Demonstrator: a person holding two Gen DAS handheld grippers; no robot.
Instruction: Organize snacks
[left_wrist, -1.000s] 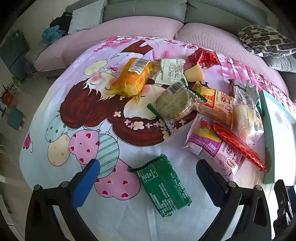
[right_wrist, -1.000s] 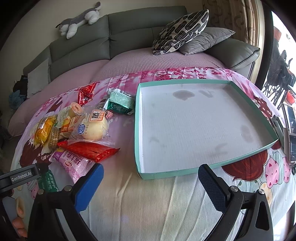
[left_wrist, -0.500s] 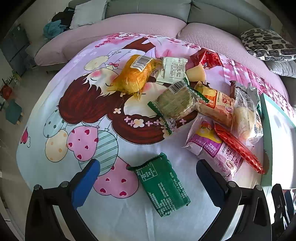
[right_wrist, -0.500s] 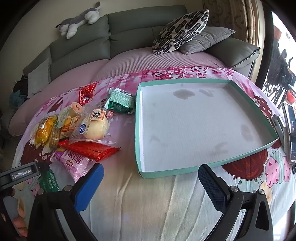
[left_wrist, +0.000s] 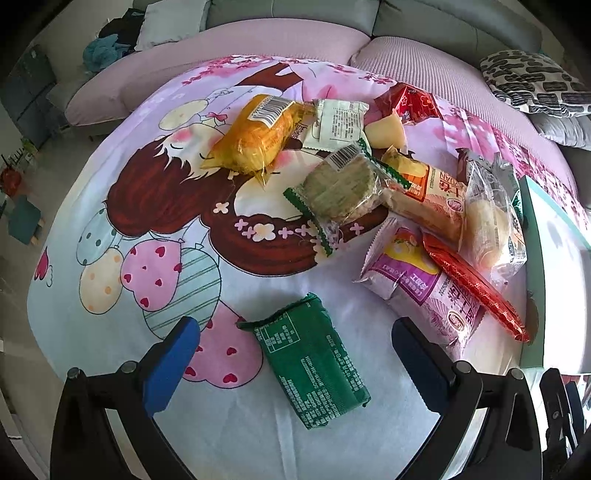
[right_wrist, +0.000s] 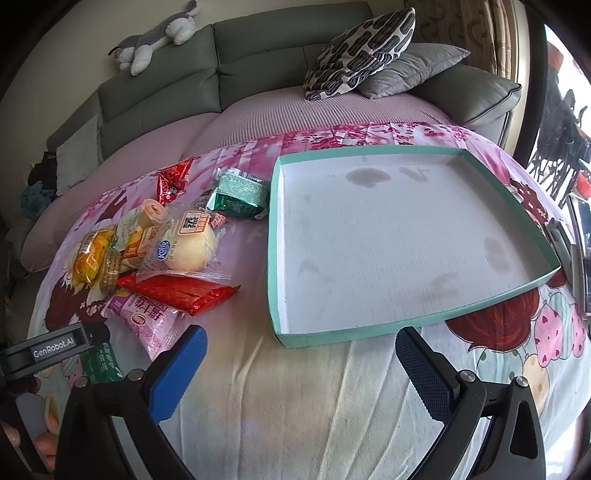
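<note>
Left gripper (left_wrist: 295, 354): "GenRobot.AI"; jaws wide, empty.
Flat green foil snack packet (left_wrist: 312, 367): lower centre, between the jaws, untouched.
Clear bagged round bun (right_wrist: 188, 243): "Kolig".
Right gripper (right_wrist: 301, 363): jaws wide, empty.
Shallow teal-rimmed cardboard tray (right_wrist: 476, 306): centre right, beyond the right jaws.

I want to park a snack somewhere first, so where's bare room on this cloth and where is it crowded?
The teal tray holds nothing, so it is the largest free patch. The cloth between the tray's near rim and the right gripper is bare too. So is the balloon-print area left of the green packet. It is crowded left of the tray, where the red packet and bun bag overlap others.
</note>
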